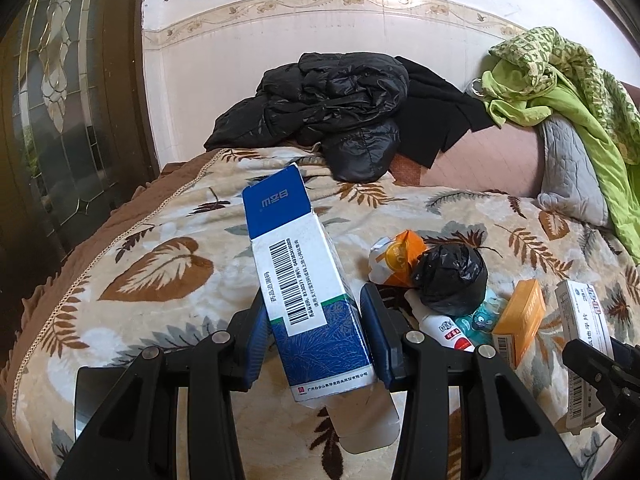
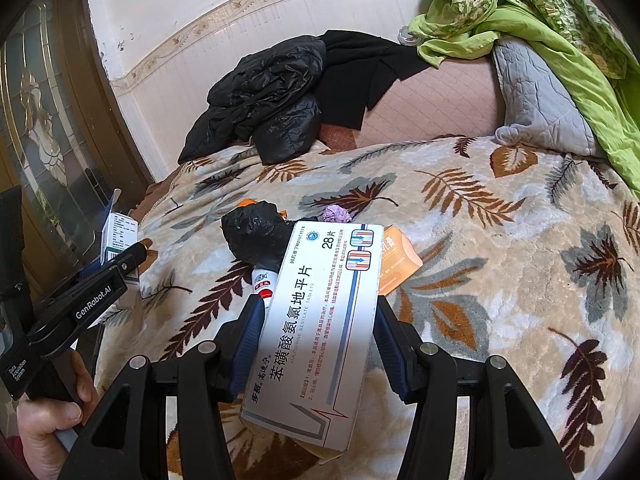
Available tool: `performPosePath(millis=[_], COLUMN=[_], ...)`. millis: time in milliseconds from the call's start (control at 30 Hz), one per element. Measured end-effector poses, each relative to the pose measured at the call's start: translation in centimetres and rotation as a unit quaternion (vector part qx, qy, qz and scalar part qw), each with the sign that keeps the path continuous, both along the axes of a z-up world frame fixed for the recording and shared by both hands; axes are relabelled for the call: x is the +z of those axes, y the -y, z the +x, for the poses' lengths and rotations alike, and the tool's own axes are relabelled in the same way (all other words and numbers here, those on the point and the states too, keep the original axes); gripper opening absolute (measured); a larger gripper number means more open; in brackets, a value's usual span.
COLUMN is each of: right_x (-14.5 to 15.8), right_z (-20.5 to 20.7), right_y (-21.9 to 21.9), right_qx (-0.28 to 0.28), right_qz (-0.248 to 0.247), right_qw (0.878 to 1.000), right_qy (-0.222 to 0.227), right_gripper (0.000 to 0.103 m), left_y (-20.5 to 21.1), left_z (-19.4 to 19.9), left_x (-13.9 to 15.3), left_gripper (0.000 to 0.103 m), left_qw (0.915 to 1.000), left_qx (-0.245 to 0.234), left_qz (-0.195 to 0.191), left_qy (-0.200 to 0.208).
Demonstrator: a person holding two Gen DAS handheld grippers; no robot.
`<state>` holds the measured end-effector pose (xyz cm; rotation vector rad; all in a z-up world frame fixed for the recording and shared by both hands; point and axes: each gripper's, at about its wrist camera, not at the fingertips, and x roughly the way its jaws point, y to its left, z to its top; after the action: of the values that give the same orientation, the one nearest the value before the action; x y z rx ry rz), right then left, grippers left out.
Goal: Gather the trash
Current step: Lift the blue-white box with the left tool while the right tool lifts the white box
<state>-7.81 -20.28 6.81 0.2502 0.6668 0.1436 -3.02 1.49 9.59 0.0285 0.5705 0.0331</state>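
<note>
My left gripper (image 1: pixel 314 300) is shut on a blue and white medicine box (image 1: pixel 296 264), which it holds tilted above the leaf-patterned blanket (image 1: pixel 160 264). My right gripper (image 2: pixel 318 308) is shut on a white tablet box (image 2: pixel 320 336). On the bed between them lies a small pile: a balled black bag (image 1: pixel 450 276), an orange and white wrapper (image 1: pixel 394 258), a white tube (image 1: pixel 444 328), a teal blister pack (image 1: pixel 478 320) and an orange box (image 1: pixel 520 320). A purple crumple (image 2: pixel 336 214) lies just beyond the pile.
A black jacket (image 1: pixel 332 108) is heaped at the far end of the bed, with green cloth (image 1: pixel 560 80) and a grey pillow (image 1: pixel 568 172) at the right. A dark glazed door (image 1: pixel 60 100) stands left of the bed. A hand (image 2: pixel 48 420) grips the left tool.
</note>
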Motion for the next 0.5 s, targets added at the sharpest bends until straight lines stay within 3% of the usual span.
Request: performPosePath(millis=[500], right_x=[0.01], right_z=[0.04], right_y=[-0.01], right_qx=[0.001], right_qz=[0.000], right_qw=[1.000], right_qy=[0.000], right_gripper=[0.059], left_y=[0.53], left_z=[-0.08], left_x=[-0.18], left_gripper=[0.043], left_qw=[0.9999], left_qx=[-0.014], left_qz=[0.004], left_qy=[-0.001])
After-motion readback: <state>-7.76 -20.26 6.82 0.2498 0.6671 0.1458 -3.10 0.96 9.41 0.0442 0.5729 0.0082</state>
